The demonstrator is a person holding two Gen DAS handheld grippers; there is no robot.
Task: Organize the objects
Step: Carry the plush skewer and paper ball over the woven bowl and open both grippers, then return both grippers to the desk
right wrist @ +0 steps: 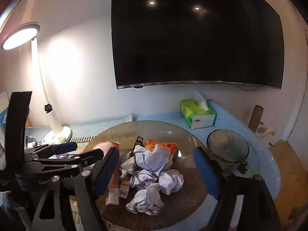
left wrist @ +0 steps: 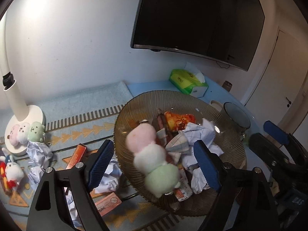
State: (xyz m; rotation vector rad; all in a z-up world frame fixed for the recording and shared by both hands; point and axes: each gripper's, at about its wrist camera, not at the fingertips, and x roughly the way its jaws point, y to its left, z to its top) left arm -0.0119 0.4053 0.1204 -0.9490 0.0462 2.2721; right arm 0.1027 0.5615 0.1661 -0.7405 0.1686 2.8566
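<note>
We held the left tool point(left wrist: 154, 159) with its jaws apart over the ribbed glass plate point(left wrist: 231, 146), where a pink, white and green plush string point(left wrist: 154, 157) lay blurred between the pads among crumpled paper balls point(right wrist: 156, 181) and snack wrappers point(left wrist: 179, 121). Our right tool point(right wrist: 156, 169) was likewise spread wide above the plate. On the desk point(left wrist: 215, 88) around it stood a lamp point(left wrist: 19, 119), a tissue box point(left wrist: 187, 80) and a glass bowl point(right wrist: 228, 146).

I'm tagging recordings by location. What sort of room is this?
Probably a living room or bedroom at home: a wall-mounted TV hangs above a table with a desk lamp, a tissue box and plush toys.
</note>
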